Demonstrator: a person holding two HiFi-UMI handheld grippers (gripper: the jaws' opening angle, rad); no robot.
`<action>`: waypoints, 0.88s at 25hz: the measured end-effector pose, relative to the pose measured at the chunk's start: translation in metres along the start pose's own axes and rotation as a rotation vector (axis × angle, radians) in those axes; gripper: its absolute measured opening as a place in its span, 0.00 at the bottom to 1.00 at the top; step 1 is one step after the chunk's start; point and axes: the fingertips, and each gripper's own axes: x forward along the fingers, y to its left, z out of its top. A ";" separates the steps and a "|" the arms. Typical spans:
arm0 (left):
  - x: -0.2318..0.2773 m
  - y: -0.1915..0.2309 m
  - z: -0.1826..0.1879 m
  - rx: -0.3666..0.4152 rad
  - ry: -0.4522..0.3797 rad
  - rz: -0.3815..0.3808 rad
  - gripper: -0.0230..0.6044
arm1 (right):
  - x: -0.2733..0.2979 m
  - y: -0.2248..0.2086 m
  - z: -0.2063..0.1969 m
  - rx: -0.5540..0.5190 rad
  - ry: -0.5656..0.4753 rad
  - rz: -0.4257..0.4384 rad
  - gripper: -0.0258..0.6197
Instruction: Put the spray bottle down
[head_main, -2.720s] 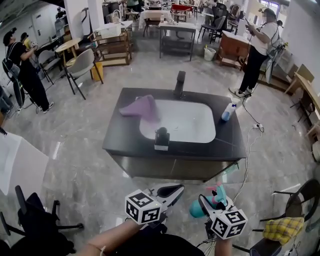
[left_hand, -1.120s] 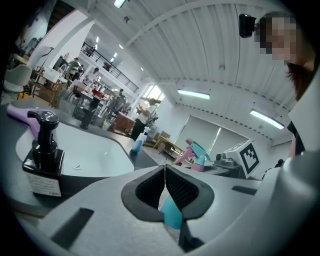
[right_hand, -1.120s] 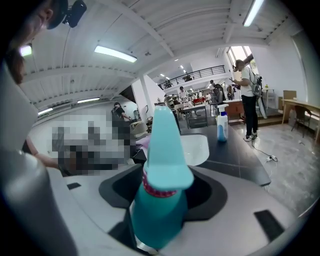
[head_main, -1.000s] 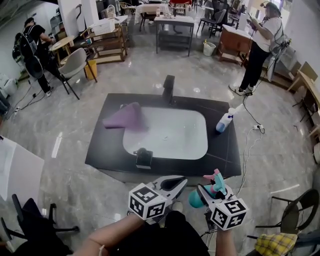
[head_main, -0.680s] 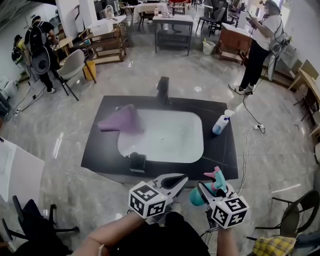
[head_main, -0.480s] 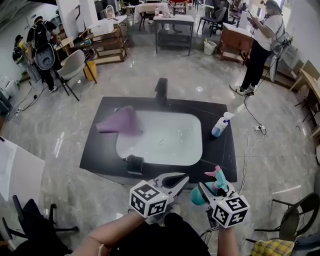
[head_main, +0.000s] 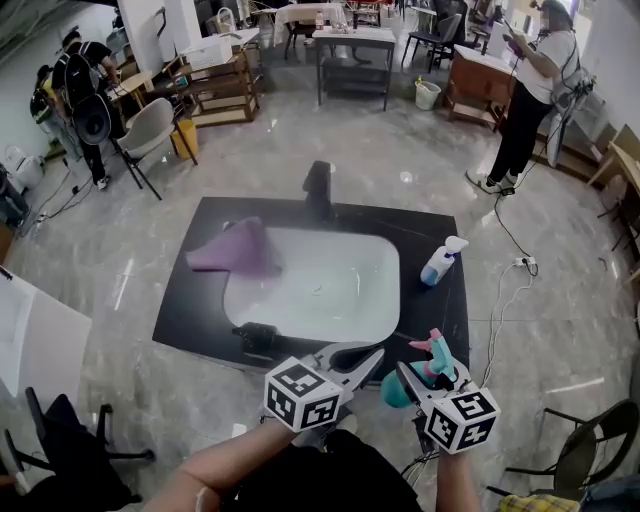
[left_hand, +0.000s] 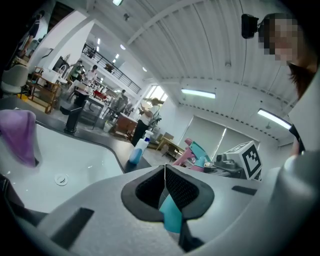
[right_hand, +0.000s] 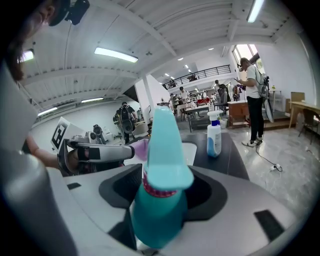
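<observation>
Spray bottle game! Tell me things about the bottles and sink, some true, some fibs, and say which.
The right tongs hold a teal spray bottle. True.
The left tongs hold the purple cloth. False: they are shut on nothing; the cloth lies at the basin's left edge.
A blue-and-white bottle stands on the counter. True.
The teal spray bottle stands in the basin. False: the right tongs hold it.

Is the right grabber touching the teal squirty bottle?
Touching. The right gripper view shows the right gripper with its jaws pressed against both sides of the teal plastic spray bottle, no gap.
</observation>
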 end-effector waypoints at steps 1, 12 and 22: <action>0.003 0.002 0.002 -0.003 0.000 0.002 0.05 | 0.002 -0.003 0.002 -0.001 -0.001 0.001 0.42; 0.048 0.015 0.010 0.022 0.011 0.013 0.05 | 0.016 -0.049 0.015 -0.023 -0.006 0.007 0.42; 0.083 0.032 0.015 0.011 -0.007 0.041 0.05 | 0.033 -0.084 0.029 -0.076 -0.014 -0.005 0.42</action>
